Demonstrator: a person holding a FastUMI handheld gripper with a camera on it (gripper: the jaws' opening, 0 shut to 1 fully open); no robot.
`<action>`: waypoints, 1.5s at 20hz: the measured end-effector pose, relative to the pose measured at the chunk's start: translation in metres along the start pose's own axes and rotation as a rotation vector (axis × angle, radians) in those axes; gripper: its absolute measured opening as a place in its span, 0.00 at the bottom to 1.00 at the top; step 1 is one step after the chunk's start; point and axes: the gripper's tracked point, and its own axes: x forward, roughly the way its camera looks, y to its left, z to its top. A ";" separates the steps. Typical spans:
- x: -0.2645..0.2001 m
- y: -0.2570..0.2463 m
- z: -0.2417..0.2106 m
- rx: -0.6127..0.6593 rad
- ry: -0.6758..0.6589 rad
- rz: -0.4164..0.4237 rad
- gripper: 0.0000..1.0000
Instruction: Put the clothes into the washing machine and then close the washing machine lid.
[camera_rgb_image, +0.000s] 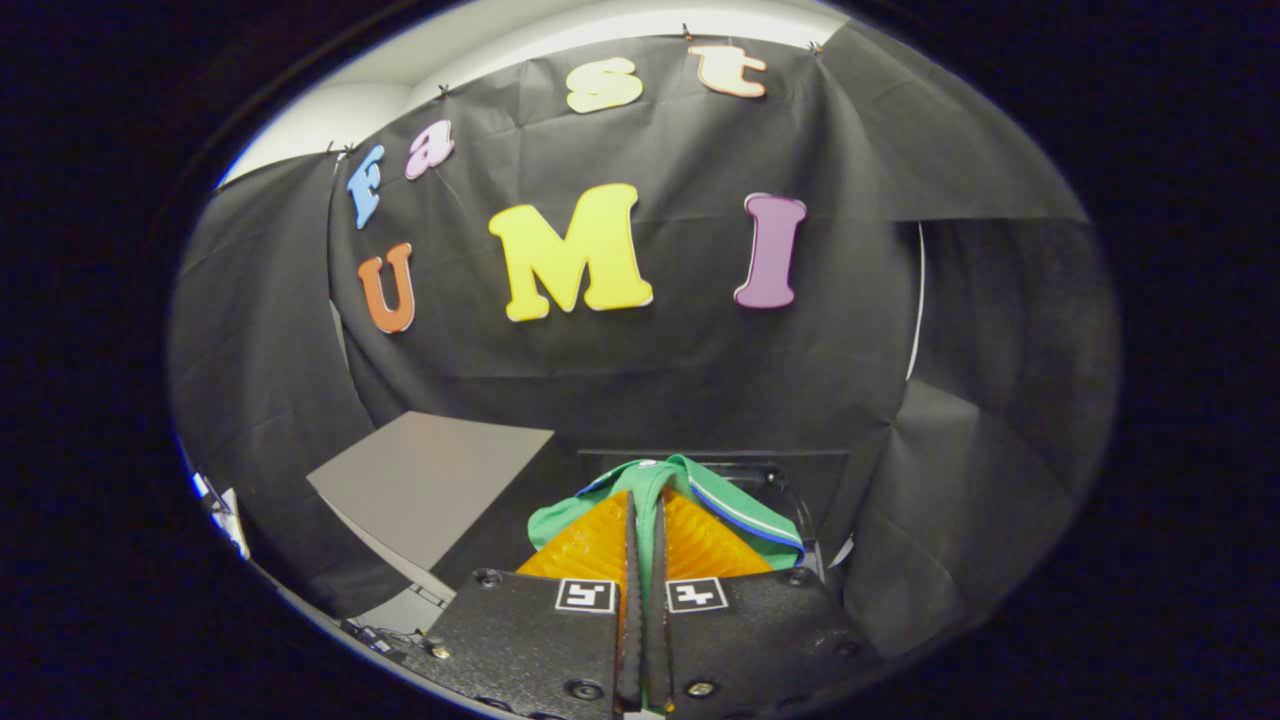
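The gripper (645, 535) holds a green cloth garment with blue-and-white trim (735, 505), jaws clenched on a fold of it. The garment hangs raised before the black cloth booth wall (650, 390), a flat grey panel (430, 480) lying beside it.

My gripper (645, 530) holds a green garment (690, 490), its two fingers pressed close together with a thin fold of the cloth pinched between them. The garment, trimmed with white and blue stripes along one edge, bunches up over the fingertips and spills to both sides of them. Just beyond it sits a dark frame (800, 470), part of it hidden behind the cloth; I cannot tell what it belongs to. A flat grey panel (430, 480) lies off to the left of the fingers, tilted and well apart from the garment. Black cloth (700, 370) hangs behind everything.
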 end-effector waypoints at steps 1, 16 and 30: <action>0.012 -0.004 -0.011 0.003 0.028 0.005 0.05; 0.130 -0.037 -0.145 0.002 0.343 -0.013 0.06; 0.178 -0.053 -0.236 0.149 0.627 -0.153 0.06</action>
